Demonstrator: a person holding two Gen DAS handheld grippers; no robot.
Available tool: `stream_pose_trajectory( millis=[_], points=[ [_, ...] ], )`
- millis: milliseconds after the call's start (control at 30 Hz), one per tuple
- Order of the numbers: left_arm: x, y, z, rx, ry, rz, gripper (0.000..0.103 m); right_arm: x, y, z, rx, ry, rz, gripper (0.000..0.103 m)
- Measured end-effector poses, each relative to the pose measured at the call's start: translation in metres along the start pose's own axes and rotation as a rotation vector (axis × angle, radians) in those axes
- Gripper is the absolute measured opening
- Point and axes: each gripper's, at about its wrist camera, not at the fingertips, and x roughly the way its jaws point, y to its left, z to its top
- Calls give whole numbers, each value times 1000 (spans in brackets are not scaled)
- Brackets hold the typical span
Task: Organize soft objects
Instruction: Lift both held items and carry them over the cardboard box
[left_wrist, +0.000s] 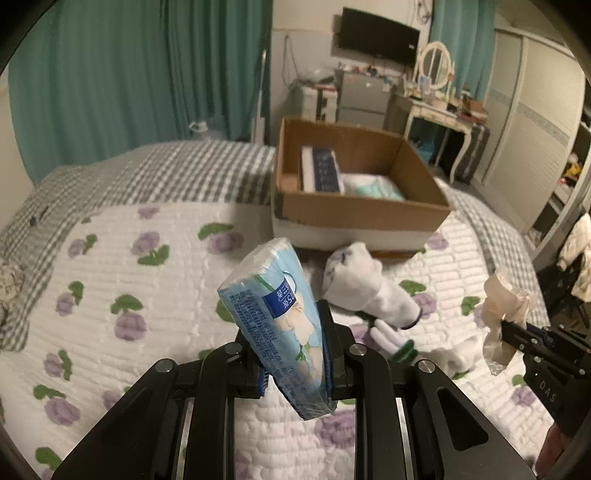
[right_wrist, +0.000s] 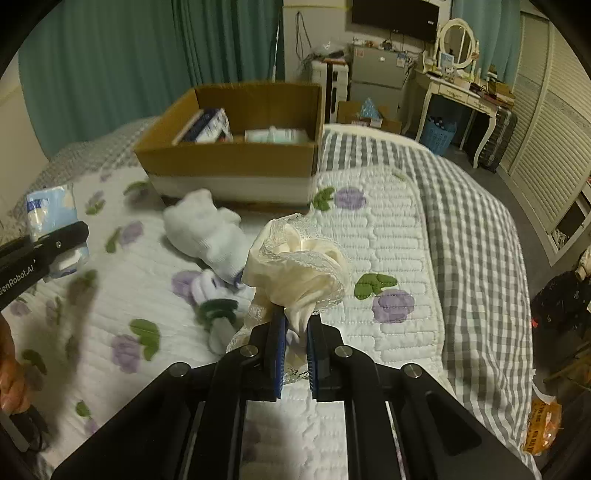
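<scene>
Above the bed (left_wrist: 122, 266) my left tool (left_wrist: 291, 354) clamps a tilted tissue pack (left_wrist: 275, 317), my right tool (right_wrist: 295, 336) pinches lace cloth (right_wrist: 299, 266); either may slip before the box (left_wrist: 354, 206).

"DAS" on right claw (left_wrist: 504, 326); "GenRobot.AI" on left claw (right_wrist: 79, 230)

White socks (right_wrist: 207, 232) blurred — box (left_wrist: 354, 206) contents partly hidden behind wall.
</scene>
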Motion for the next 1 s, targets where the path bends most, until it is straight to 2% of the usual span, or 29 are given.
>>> stream_pose_trajectory(
  millis=[567,1000],
  points=[
    [-123,-3,23,48,-240,-45,21,-136,27,28,18,-296,26,9],
    [-181,-11,59,75,-396,-65,21,-208,54,64,-44,-466,23,9]
  ],
)
